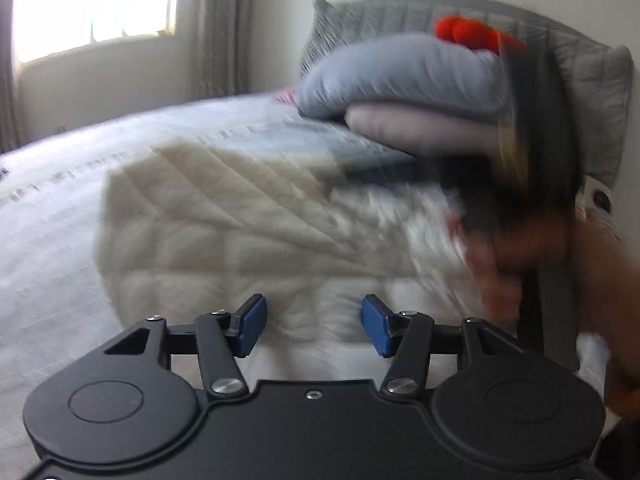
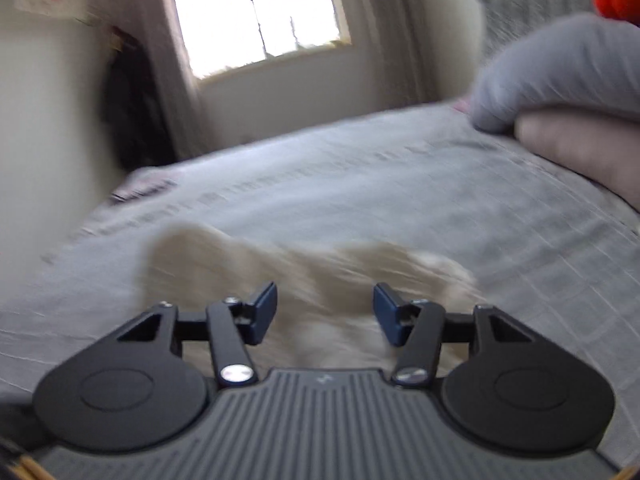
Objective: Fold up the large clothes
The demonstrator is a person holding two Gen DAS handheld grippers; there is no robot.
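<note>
A cream quilted garment (image 1: 240, 220) lies folded into a rough rectangle on the white bed cover (image 1: 52, 220). My left gripper (image 1: 314, 326) hovers over its near edge, open, its blue pads apart with nothing pinched between them. At the right of the left wrist view, a person's hand (image 1: 540, 264) holds the blurred black body of the other tool above the garment's right side. In the right wrist view the garment (image 2: 320, 264) is a blurred cream shape just beyond my right gripper (image 2: 325, 314), which is open with nothing between its pads.
A grey pillow (image 1: 400, 68) lies on a pink pillow (image 1: 420, 128) at the head of the bed, with a red object (image 1: 468, 32) and a grey quilted cushion (image 1: 592, 80) behind. A bright window (image 2: 256, 12) with curtains and a dark hanging item (image 2: 132, 112) are on the far wall.
</note>
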